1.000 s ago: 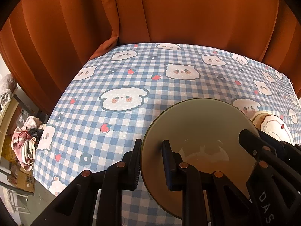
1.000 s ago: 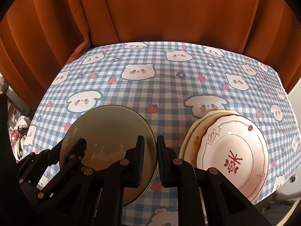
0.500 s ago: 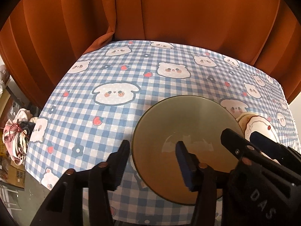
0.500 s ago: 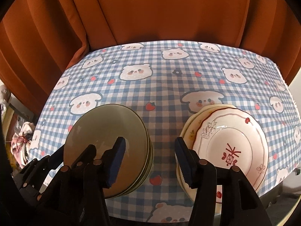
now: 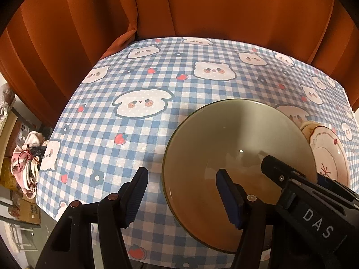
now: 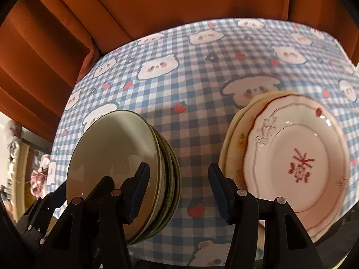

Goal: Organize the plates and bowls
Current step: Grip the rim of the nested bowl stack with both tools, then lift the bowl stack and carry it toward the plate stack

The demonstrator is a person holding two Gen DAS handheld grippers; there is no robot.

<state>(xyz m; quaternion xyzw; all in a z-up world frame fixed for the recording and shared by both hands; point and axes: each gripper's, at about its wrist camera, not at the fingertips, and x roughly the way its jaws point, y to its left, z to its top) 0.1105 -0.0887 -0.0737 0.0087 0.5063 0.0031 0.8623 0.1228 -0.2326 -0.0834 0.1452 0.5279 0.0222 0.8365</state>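
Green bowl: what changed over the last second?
Both grippers let go of the top green bowl: the left gripper is opening around its rim, pads off it; the right gripper opened and now stands between the bowl stack and the plate stack. Both stacks stayed put on the checked tablecloth.

This looked like a room in a home. The counter wore a blue checked cloth (image 5: pixel 139 139) with bears and strawberries. Orange curtains (image 5: pixel 202 9) hung behind it. Bowls (image 6: pixel 125 157) and flowered plates (image 6: pixel 296 157) sat on top. A heap of clothes (image 5: pixel 24 163) lay down beside it.
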